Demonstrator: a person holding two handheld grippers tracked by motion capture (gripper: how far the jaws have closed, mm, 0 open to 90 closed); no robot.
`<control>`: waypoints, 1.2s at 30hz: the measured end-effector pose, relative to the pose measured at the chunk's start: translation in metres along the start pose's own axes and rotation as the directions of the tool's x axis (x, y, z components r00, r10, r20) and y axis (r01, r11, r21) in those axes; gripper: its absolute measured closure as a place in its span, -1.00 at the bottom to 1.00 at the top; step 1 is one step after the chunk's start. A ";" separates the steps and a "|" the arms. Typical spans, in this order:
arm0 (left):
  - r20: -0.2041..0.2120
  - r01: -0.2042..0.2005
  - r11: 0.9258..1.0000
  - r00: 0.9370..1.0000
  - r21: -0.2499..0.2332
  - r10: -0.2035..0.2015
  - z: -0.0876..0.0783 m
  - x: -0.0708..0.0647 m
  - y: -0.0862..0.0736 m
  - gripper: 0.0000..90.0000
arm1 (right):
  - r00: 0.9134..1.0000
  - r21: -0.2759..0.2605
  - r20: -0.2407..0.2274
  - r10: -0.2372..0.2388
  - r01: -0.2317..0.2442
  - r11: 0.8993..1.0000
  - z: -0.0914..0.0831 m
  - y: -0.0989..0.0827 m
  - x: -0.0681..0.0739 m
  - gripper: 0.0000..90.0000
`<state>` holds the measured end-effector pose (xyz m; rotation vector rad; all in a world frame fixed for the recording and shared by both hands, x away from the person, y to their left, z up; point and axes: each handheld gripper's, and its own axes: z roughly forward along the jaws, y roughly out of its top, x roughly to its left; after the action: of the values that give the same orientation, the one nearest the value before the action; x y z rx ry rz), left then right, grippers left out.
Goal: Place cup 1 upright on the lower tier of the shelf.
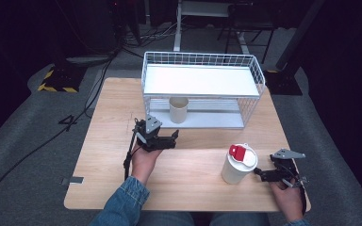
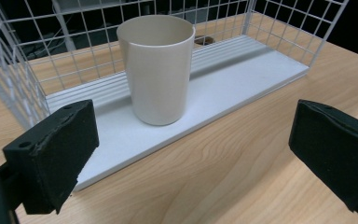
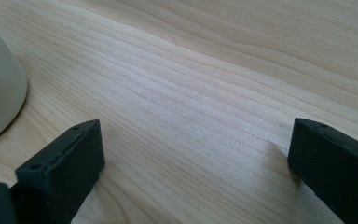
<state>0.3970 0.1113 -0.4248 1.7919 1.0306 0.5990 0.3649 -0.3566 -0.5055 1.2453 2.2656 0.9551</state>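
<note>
Nearest to us, our right gripper rests low on the wooden table. Its jaws stand wide apart and nothing is between them. In the right gripper view we see bare wood between the jaws and the side of a cup at the left edge.

Just beside that gripper stands the lidded cup. It is upright on the table, and a white lid with a red tab covers it, so we cannot see what is inside. We think this cup still waits for its turn.

A bit farther off, on the left, our left gripper hangs over the table. Its jaws are wide too, and they hold nothing.

Past it is the open cup. It stands upright on the bottom shelf of the white wire rack, near the front edge. In the left gripper view we look at it between the jaws, but they do not touch it. What we see of its inside looks empty. We think this cup is already put away.

The top shelf of the rack has nothing on it.
</note>
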 end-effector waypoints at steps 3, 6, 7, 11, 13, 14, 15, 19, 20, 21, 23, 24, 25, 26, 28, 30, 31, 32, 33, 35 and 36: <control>0.005 -0.008 1.000 1.000 -0.001 0.008 -0.008 0.000 -0.002 -0.95 | 1.000 0.000 0.000 0.000 0.000 1.000 0.000 0.000 0.000 -0.91; 0.011 -0.017 1.000 1.000 -0.001 0.017 -0.017 0.000 -0.005 -0.94 | 1.000 0.000 0.000 0.000 0.000 1.000 0.000 0.000 0.000 -0.91; 0.007 -0.029 1.000 1.000 0.004 0.029 -0.024 0.000 -0.008 -0.93 | 1.000 0.000 0.000 0.000 0.000 1.000 0.000 0.000 0.000 -0.91; 0.011 -0.022 0.999 1.000 0.035 0.022 -0.032 0.004 -0.010 -0.92 | 1.000 0.002 0.000 0.001 -0.001 1.000 0.000 0.000 0.000 -0.92; 0.022 -0.018 0.999 1.000 0.045 0.017 -0.035 0.006 -0.011 -0.92 | 1.000 0.002 0.000 0.001 -0.001 1.000 0.000 0.000 0.000 -0.92; 0.025 -0.014 0.999 1.000 0.048 0.013 -0.036 0.006 -0.012 -0.92 | 1.000 0.002 0.000 0.001 -0.001 1.000 0.000 0.000 0.000 -0.92; 0.027 -0.014 0.999 1.000 0.042 0.012 -0.039 0.006 -0.014 -0.93 | 1.000 0.002 0.000 0.001 -0.001 1.000 0.000 0.000 0.000 -0.92; 0.036 -0.018 0.998 0.999 0.061 0.016 -0.045 0.008 -0.021 -0.93 | 1.000 0.002 -0.001 0.001 -0.001 1.000 0.000 0.000 0.000 -0.92; 0.039 -0.019 0.997 0.999 0.070 0.016 -0.050 0.010 -0.024 -0.93 | 1.000 0.003 -0.001 0.001 -0.001 1.000 0.000 0.000 0.000 -0.92; 0.039 -0.019 0.997 0.999 0.070 0.016 -0.050 0.010 -0.024 -0.93 | 1.000 0.003 -0.001 0.001 -0.001 1.000 0.000 0.000 0.000 -0.92; 0.050 -0.013 0.996 0.999 0.086 0.009 -0.055 0.013 -0.030 -0.92 | 1.000 0.003 -0.002 0.001 -0.001 1.000 0.000 0.000 0.000 -0.92; 0.050 -0.013 0.996 0.999 0.086 0.009 -0.055 0.013 -0.030 -0.92 | 1.000 0.003 -0.002 0.001 -0.001 1.000 0.000 0.000 0.000 -0.92; 0.053 -0.015 0.995 0.999 0.098 0.009 -0.057 0.015 -0.031 -0.92 | 1.000 0.003 -0.002 0.001 -0.001 1.000 0.000 0.000 0.000 -0.91; 0.056 -0.019 0.995 0.998 0.098 0.014 -0.059 0.016 -0.032 -0.92 | 1.000 0.003 -0.002 0.001 -0.001 1.000 0.000 0.000 -0.001 -0.91; 0.064 -0.024 0.994 0.998 0.105 0.018 -0.061 0.020 -0.034 -0.92 | 1.000 0.002 -0.006 0.004 -0.004 1.000 0.000 0.000 -0.001 -0.90; 0.069 -0.024 0.993 0.997 0.120 0.015 -0.063 0.022 -0.037 -0.92 | 1.000 0.001 -0.005 0.002 -0.002 1.000 0.000 0.000 -0.001 -0.90; 0.071 -0.027 0.992 0.997 0.124 0.018 -0.065 0.022 -0.040 -0.92 | 1.000 0.001 -0.006 0.003 -0.003 1.000 0.000 0.000 -0.001 -0.90; 0.072 -0.031 0.991 0.997 0.128 0.021 -0.066 0.022 -0.042 -0.92 | 1.000 0.001 -0.006 0.003 -0.003 1.000 0.000 0.000 -0.001 -0.90; 0.072 -0.031 0.991 0.997 0.128 0.021 -0.066 0.022 -0.042 -0.92 | 1.000 0.001 -0.006 0.003 -0.003 1.000 0.000 0.000 -0.001 -0.90; 0.077 -0.024 0.990 0.997 0.138 0.014 -0.068 0.023 -0.047 -0.92 | 1.000 0.001 -0.006 0.003 -0.003 1.000 0.000 0.000 -0.001 -0.90; 0.076 -0.030 0.989 0.997 0.142 0.019 -0.069 0.024 -0.048 -0.92 | 1.000 0.001 -0.006 0.003 -0.003 1.000 0.000 0.000 -0.001 -0.90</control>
<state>0.3386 0.1745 -0.4400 1.9396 1.0234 0.4794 0.3654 -0.3576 -0.5053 1.2479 2.2695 0.9597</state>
